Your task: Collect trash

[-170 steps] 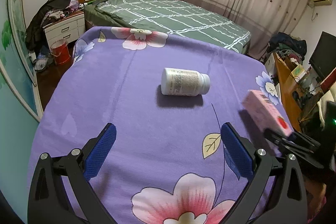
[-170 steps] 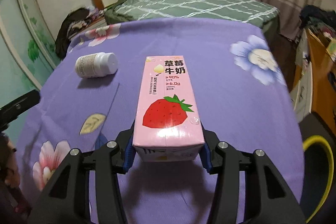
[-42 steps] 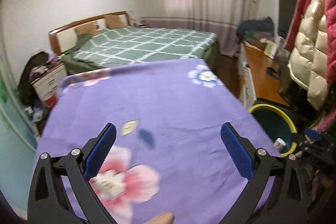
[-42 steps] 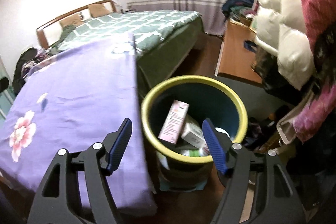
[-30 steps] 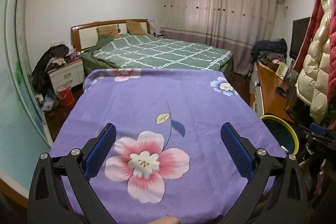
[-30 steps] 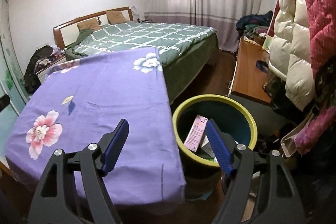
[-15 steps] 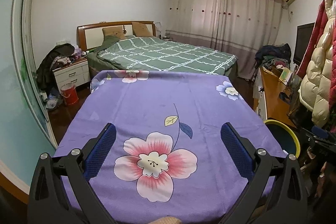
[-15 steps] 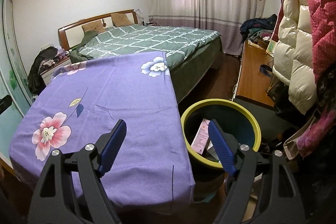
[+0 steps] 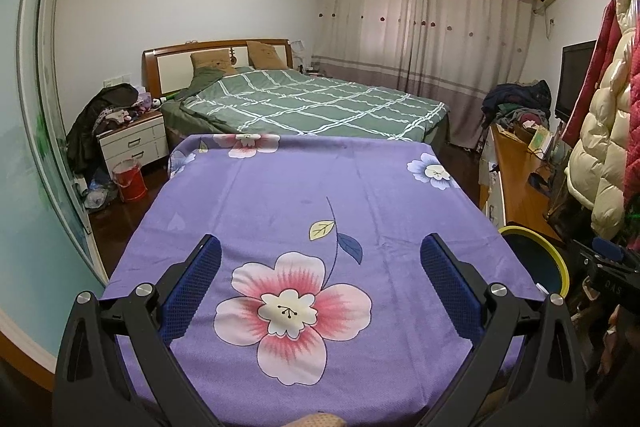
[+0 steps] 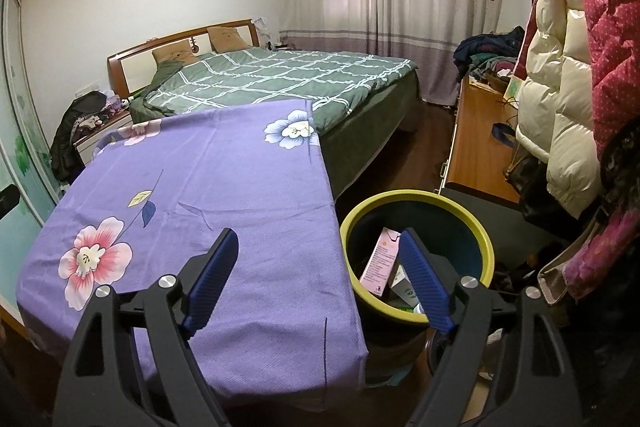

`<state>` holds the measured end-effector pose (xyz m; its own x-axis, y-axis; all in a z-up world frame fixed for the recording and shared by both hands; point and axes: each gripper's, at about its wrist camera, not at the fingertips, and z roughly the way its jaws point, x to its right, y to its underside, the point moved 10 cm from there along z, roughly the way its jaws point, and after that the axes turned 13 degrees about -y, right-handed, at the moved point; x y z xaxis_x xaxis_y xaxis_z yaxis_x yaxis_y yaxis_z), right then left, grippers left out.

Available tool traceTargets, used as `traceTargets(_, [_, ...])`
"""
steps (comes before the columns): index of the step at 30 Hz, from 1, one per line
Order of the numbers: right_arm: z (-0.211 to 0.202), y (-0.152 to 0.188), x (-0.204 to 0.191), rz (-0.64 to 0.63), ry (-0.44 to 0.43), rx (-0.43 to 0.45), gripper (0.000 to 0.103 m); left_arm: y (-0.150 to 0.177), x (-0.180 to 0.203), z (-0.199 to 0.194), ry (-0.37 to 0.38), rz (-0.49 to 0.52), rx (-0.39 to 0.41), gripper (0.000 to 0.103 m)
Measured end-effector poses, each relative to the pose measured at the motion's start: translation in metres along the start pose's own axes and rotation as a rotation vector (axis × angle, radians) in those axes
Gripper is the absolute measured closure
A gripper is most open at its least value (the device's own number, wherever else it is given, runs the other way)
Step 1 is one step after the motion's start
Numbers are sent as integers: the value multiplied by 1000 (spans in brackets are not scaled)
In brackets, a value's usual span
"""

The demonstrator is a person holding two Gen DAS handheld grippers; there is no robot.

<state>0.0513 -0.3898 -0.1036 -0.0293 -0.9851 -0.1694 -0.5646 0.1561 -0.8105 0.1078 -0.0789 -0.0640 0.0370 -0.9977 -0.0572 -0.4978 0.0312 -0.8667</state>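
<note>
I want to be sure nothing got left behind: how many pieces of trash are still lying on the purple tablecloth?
0. The purple tablecloth shows only its flower print in both views. The pink carton stands inside the yellow-rimmed bin beside the table, with other items partly hidden below it.

I see the pink milk carton leaning upright inside the yellow-rimmed dark bin, right of the table.

Left gripper, right gripper: black frames, silver screws, blue ribbed jaws.
</note>
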Motion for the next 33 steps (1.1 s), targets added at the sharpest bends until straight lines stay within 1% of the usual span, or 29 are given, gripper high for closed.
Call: traceTargets(33, [1, -1, 1, 5, 1, -1, 25, 3, 3, 4, 4, 5, -13, 5])
